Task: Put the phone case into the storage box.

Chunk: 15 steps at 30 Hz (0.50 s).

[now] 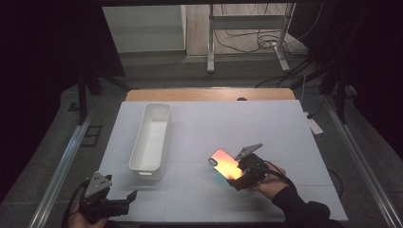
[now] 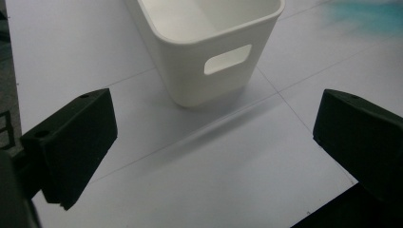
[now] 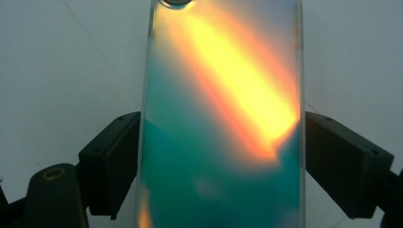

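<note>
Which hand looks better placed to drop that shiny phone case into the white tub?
The right gripper: its jaws already clamp the phone case. The left gripper is open near the white tub.

The room is dark, but the table (image 1: pixel 199 133) is lit. The shiny phone case (image 3: pixel 223 118) glares orange and looks blurry close up.

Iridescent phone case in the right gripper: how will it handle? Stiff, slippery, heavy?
The phone case keeps straight edges between the right gripper jaws, so it is probably fairly stiff. Its glossy, mirror-like surface suggests it may slip against the pads. It looks thin and flat, so likely light, and it should lie flat rather than roll if set in the white bin.
</note>
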Motion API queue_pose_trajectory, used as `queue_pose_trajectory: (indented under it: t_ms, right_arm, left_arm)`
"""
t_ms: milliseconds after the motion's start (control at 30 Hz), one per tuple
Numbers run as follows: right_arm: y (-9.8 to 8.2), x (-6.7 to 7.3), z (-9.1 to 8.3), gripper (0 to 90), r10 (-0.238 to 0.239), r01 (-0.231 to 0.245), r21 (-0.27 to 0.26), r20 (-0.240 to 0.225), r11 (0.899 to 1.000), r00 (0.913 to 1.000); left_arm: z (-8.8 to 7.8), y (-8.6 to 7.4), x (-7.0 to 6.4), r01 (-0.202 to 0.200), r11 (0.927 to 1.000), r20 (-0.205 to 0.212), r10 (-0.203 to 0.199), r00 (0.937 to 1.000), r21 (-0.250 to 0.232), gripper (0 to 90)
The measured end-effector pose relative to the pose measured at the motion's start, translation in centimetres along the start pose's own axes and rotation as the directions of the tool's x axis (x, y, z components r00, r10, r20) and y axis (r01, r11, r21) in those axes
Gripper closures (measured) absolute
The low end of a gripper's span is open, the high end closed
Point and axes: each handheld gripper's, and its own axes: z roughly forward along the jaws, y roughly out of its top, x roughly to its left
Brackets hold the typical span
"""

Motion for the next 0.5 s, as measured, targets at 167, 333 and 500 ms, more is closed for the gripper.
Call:
queue_pose_trajectory:
  t_ms: [167,333,500]
  right_arm:
    - [0.0,-0.2,-0.6,16.9,0.005,-0.005,-0.032,-0.006,0.999,1.0]
    - [0.0,-0.6,-1.3,16.9,0.013,-0.014,-0.061,-0.013,0.998,0.9998]
    - [0.0,-0.9,-1.9,16.9,0.026,-0.028,-0.088,-0.022,0.996,0.9994]
  left_arm:
    - [-0.2,-0.1,0.1,0.003,0.9998,0.006,-0.003,1.0,-0.018,0.0]
    - [-0.2,0.0,-0.1,-0.011,0.9998,-0.004,0.011,0.9999,-0.013,0.0]
    - [-0.2,0.1,0.0,0.009,0.9997,0.013,-0.008,0.9999,-0.021,0.0]
